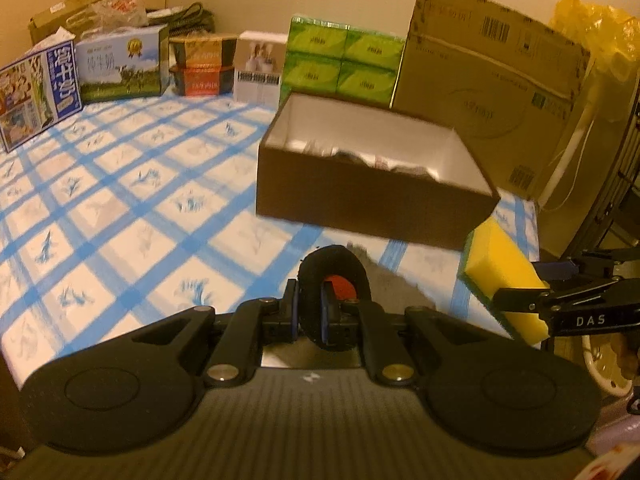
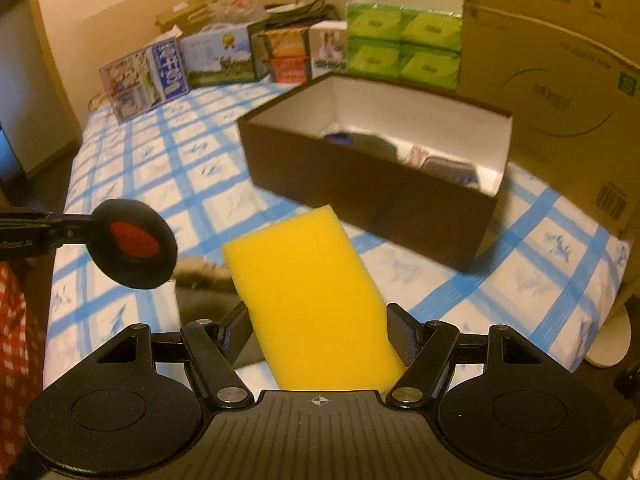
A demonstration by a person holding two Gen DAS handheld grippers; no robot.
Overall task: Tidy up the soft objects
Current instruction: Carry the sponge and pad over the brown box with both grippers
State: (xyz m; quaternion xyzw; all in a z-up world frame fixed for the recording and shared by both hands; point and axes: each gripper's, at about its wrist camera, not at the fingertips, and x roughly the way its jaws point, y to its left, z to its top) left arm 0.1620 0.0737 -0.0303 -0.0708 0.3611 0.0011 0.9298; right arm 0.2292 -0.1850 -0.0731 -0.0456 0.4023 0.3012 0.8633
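Both soft things between fingers: ear pad, seemingly pinched; sponge.

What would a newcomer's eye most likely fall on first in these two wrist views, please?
Probably the bright yellow sponge, clamped in the right gripper above the blue-checked tablecloth. Next, the black ear pad with a red centre, pinched in the left gripper just to the sponge's left. Beyond both sits the open dark box with a few items inside, in front of green tissue packs.
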